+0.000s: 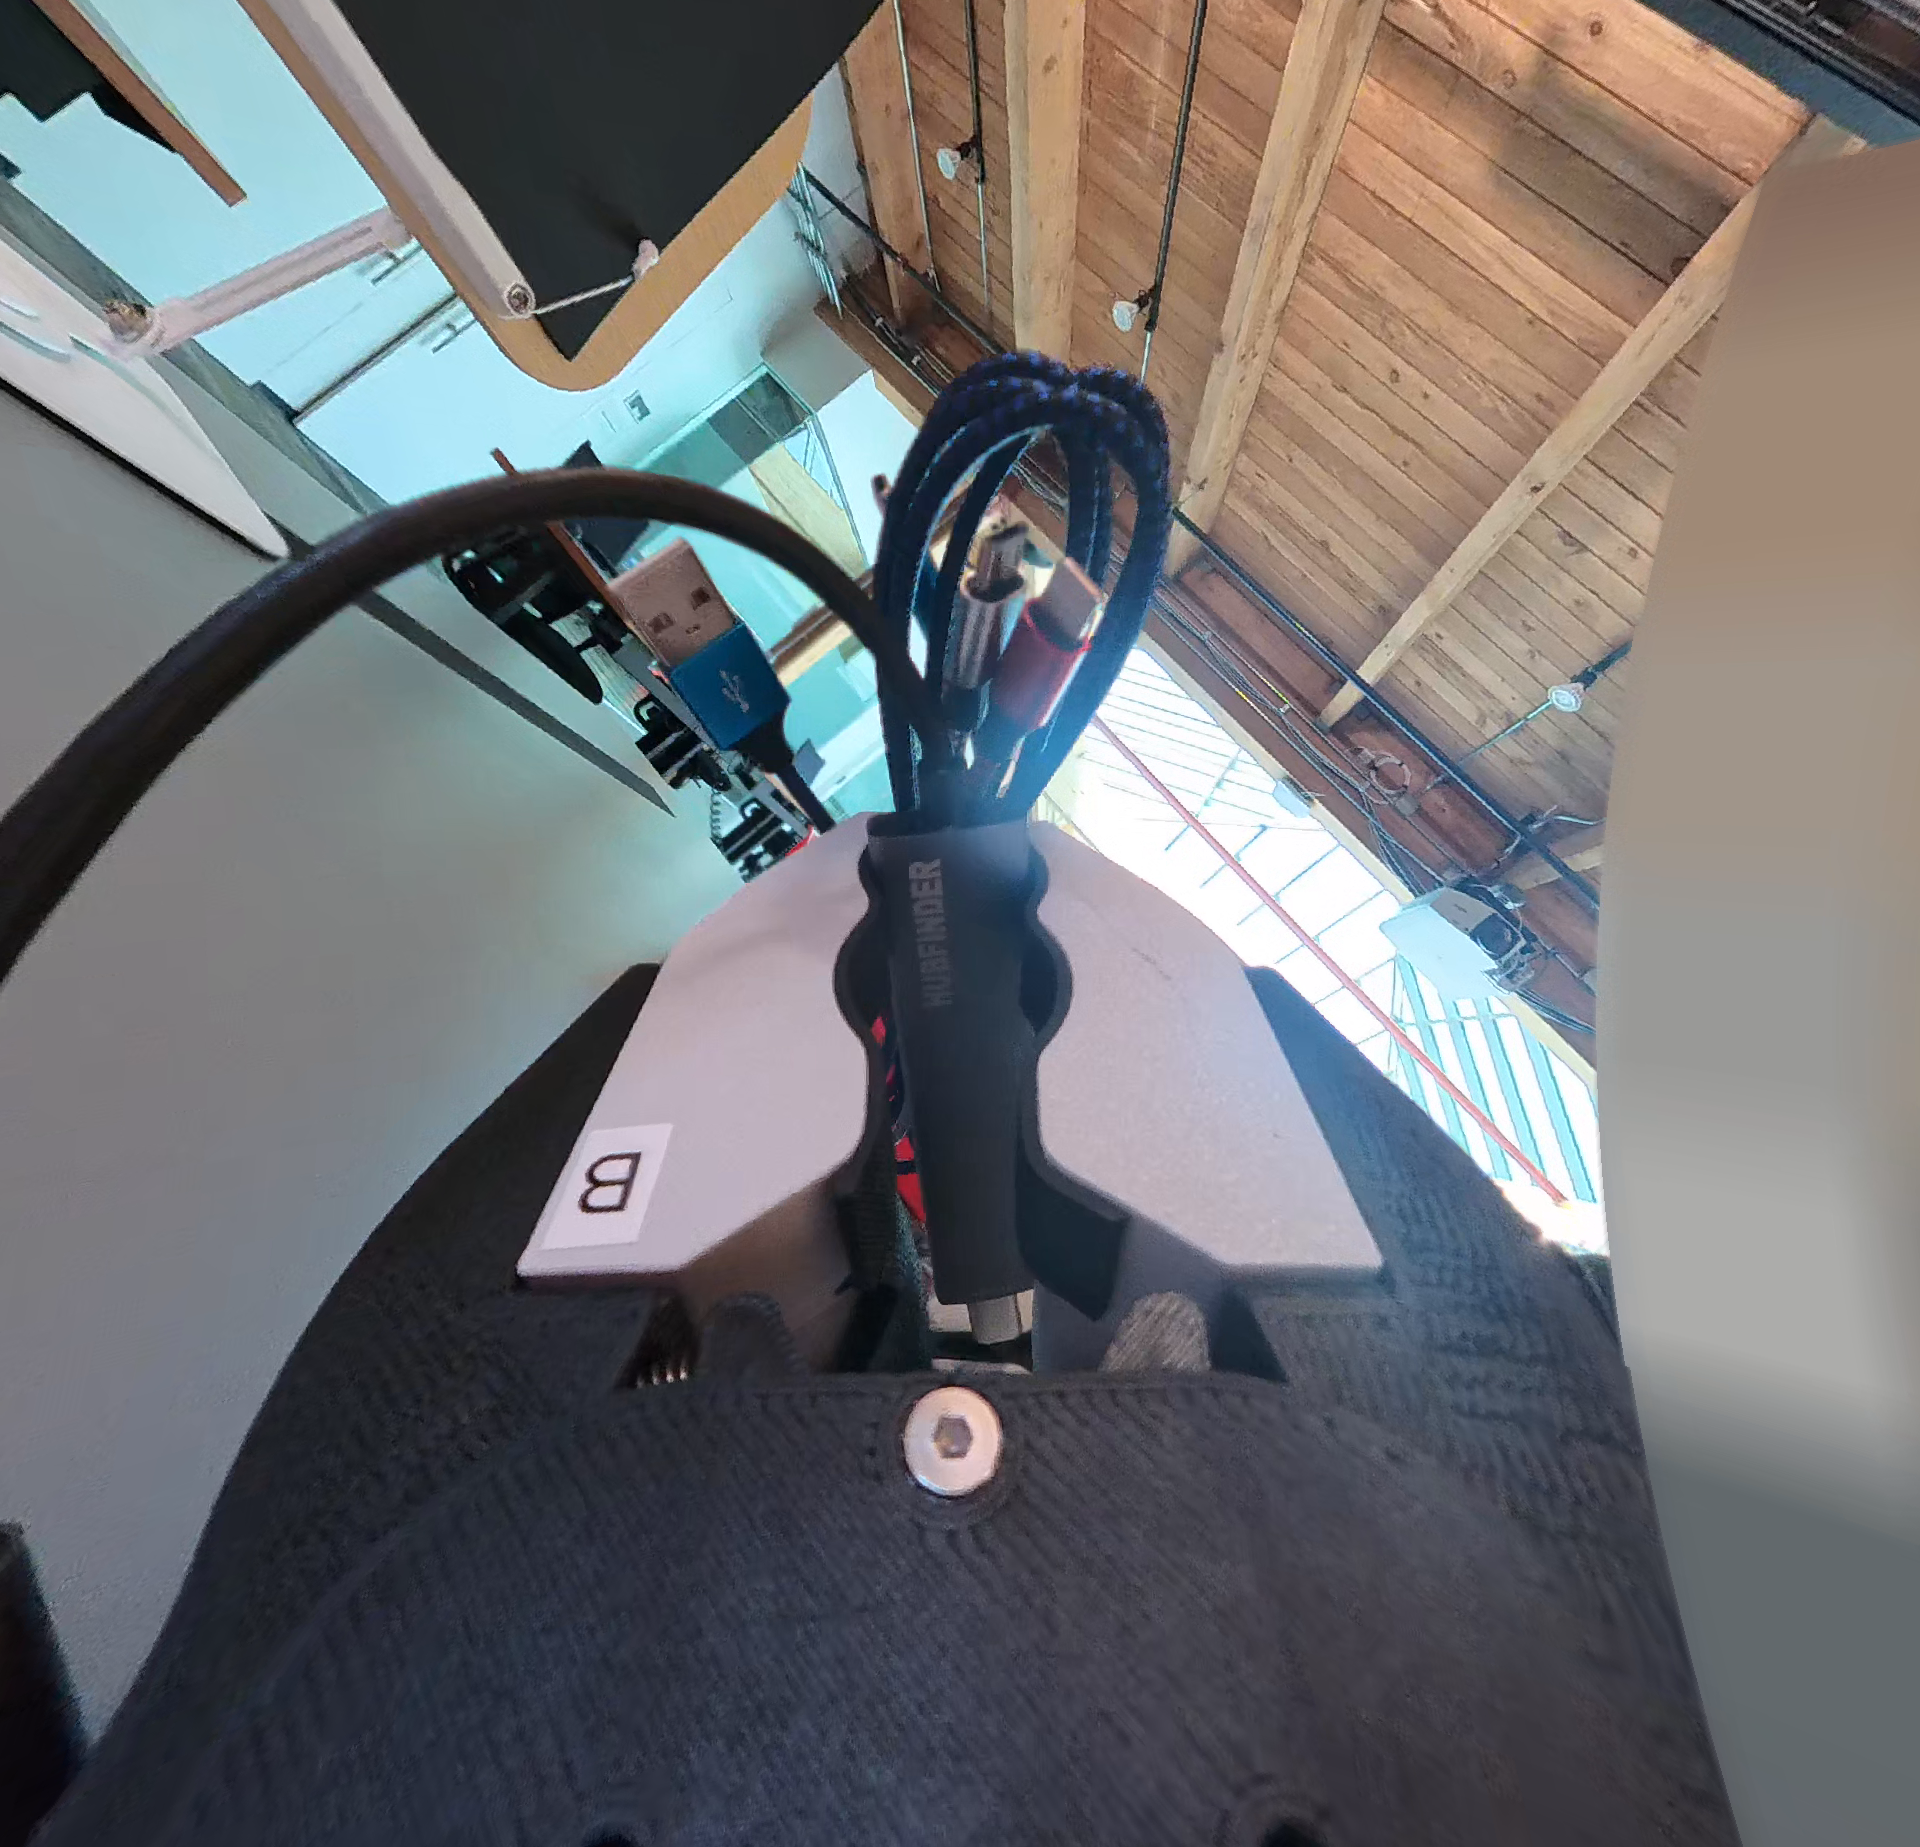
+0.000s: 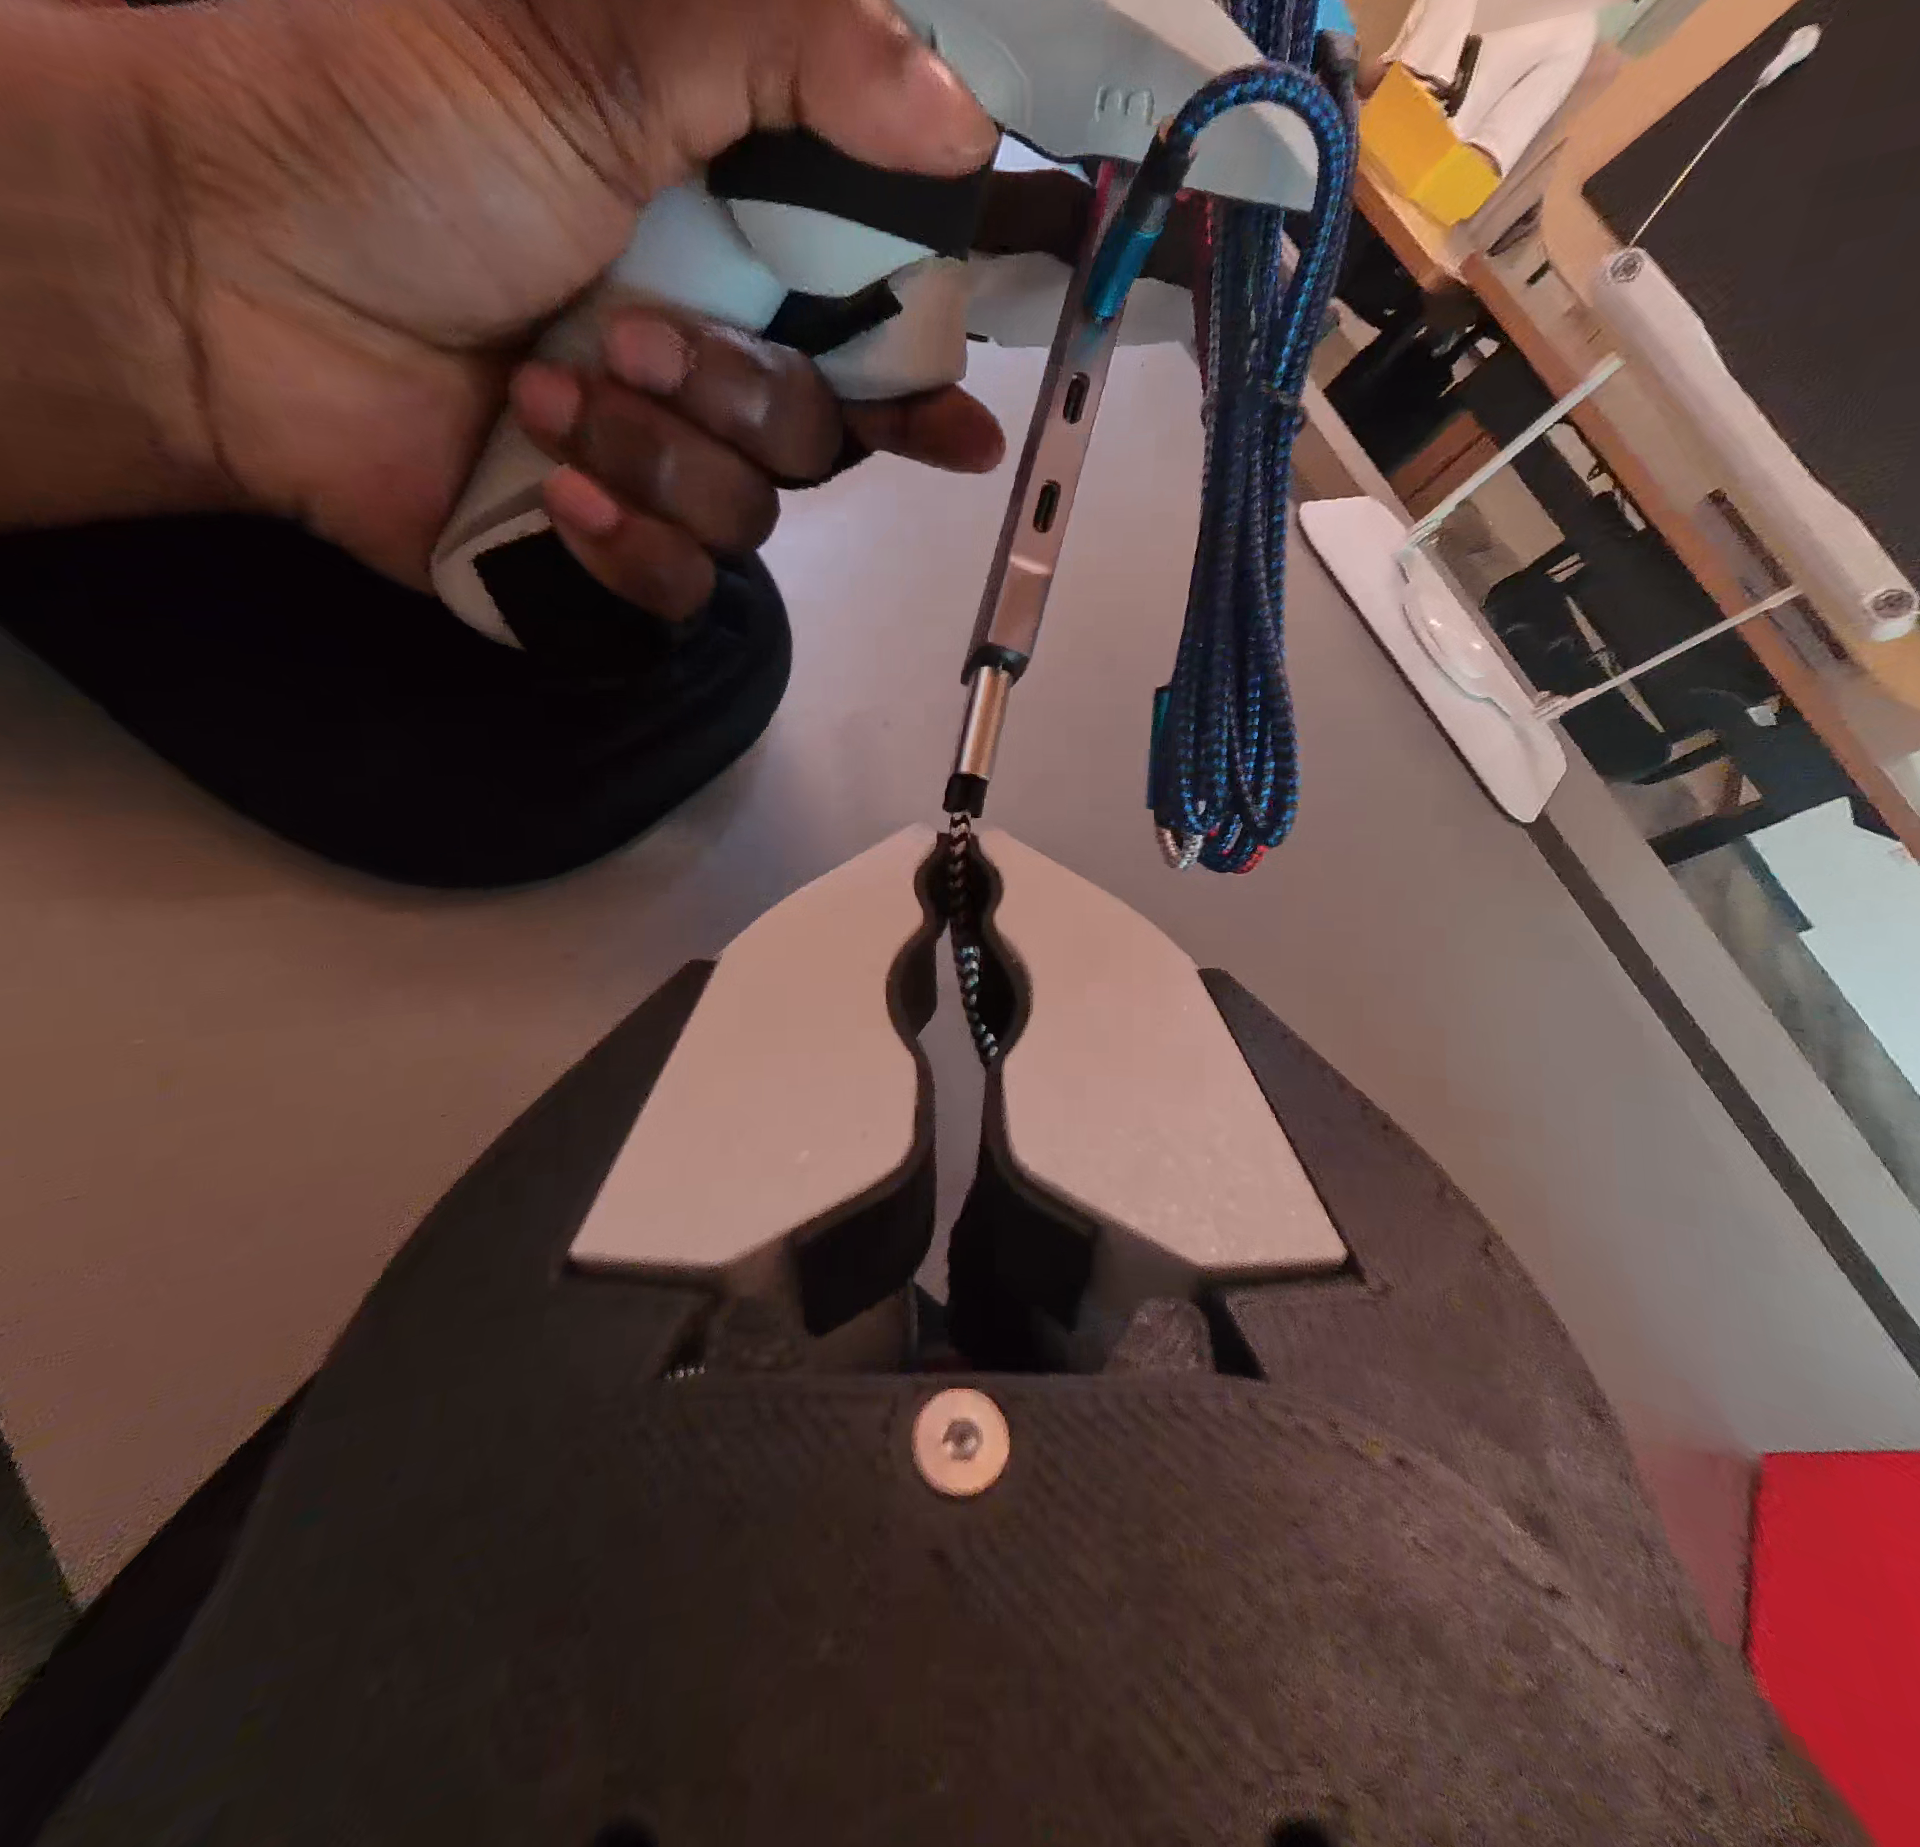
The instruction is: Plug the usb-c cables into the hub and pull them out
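My left gripper (image 1: pixel 951 831) points up at the ceiling and is shut on the dark grey hub (image 1: pixel 961 1049). Blue-black braided cable loops (image 1: pixel 1039 415) stand above it, with a silver plug (image 1: pixel 982 613) and a red plug (image 1: pixel 1044 654) loose among them. In the right wrist view the hub (image 2: pixel 1055 488) hangs slanted from the left gripper's finger (image 2: pixel 1091 52), with a blue plug (image 2: pixel 1127 249) in its side. My right gripper (image 2: pixel 956 841) is shut on a black-and-white braided cable (image 2: pixel 966 966) just behind its silver plug (image 2: pixel 985 722), which sits in the hub's lower end.
A hand (image 2: pixel 416 239) holds the left gripper above the grey table (image 2: pixel 312 1018). A bundle of blue braided cable (image 2: pixel 1247 550) hangs beside the hub. A white stand (image 2: pixel 1455 654) is at the table's right edge. A blue USB-A plug (image 1: pixel 717 675) and a black cable (image 1: pixel 312 571) arc left. Tip to tip, the grippers are about 12 centimeters apart.
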A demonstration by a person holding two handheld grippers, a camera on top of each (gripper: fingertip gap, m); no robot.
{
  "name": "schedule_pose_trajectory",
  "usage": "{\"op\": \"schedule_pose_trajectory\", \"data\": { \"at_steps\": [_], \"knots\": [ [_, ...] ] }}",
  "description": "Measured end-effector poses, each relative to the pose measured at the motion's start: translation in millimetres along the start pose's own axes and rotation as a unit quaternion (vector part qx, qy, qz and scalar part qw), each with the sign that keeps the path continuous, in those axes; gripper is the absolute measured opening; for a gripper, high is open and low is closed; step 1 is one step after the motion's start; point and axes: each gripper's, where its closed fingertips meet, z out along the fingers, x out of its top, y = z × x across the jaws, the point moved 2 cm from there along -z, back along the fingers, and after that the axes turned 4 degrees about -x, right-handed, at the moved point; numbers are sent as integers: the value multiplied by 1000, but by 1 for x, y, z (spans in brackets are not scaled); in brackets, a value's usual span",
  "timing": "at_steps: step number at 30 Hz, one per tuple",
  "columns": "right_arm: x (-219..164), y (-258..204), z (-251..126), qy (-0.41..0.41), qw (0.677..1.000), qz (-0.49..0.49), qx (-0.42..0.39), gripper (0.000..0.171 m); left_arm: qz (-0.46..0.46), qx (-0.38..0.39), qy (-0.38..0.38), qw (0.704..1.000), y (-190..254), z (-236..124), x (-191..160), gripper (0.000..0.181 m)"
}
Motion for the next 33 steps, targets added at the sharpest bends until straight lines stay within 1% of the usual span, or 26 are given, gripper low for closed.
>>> {"op": "schedule_pose_trajectory", "data": {
  "at_steps": [1,2,3,4,6,7,9,10,11,12,13,14,16,20,22,24,25,26,28,29,31,33],
  "knots": [
    [2,0,0,5,1000,7,-2,0,4,-6,-1,1000,3,0,0,21],
    [7,0,-1,19,1000,17,-2,0,8,-16,-9,1000,6,1,-2,25],
    [12,1,-3,36,999,28,-4,0,9,-24,-17,1000,10,3,-5,37],
    [17,3,-4,50,998,34,-7,0,2,-27,-11,1000,11,4,-4,42],
    [21,8,-6,69,997,34,-30,0,-11,-76,-9,997,23,4,-2,62],
    [24,10,-7,79,996,32,-39,0,-12,-88,-28,996,27,4,-5,73],
    [29,13,-9,91,994,38,-49,0,3,-83,-66,994,28,7,-14,96],
    [32,16,-10,98,993,38,-56,0,18,-71,-81,994,27,8,-19,100],
    [35,18,-12,104,992,27,-70,0,39,-54,-87,994,24,9,-22,91],
    [37,20,-13,104,991,2,-88,0,61,-34,-74,995,21,8,-20,71],
    [39,20,-13,101,988,-34,-109,0,73,-18,-47,996,19,7,-14,45],
    [41,18,-13,98,984,-77,-131,0,74,-35,-29,996,22,5,-10,37],
    [43,13,-11,91,968,-162,-168,0,57,-32,-35,997,20,6,-11,36],
    [41,3,-3,77,933,-283,-207,0,48,-22,-41,998,18,8,-12,35],
    [40,2,-1,72,920,-315,-221,0,43,-11,-46,998,15,10,-13,35],
    [40,4,-1,66,913,-330,-232,0,40,-10,-50,998,14,10,-14,30],
    [40,7,-2,64,913,-328,-235,0,55,0,-46,997,14,8,-14,27],
    [38,9,-1,62,919,-316,-227,0,74,3,-40,996,17,7,-13,27],
    [37,7,2,65,945,-259,-189,0,102,3,-35,994,21,5,-12,26],
    [36,4,4,62,962,-213,-157,1,101,0,-40,994,21,4,-13,25],
    [39,-2,6,71,991,-87,-77,1,91,-14,-32,995,24,1,-11,25],
    [46,-4,4,87,996,24,-12,2,99,-26,-21,994,29,-1,-8,24]
  ]
}}
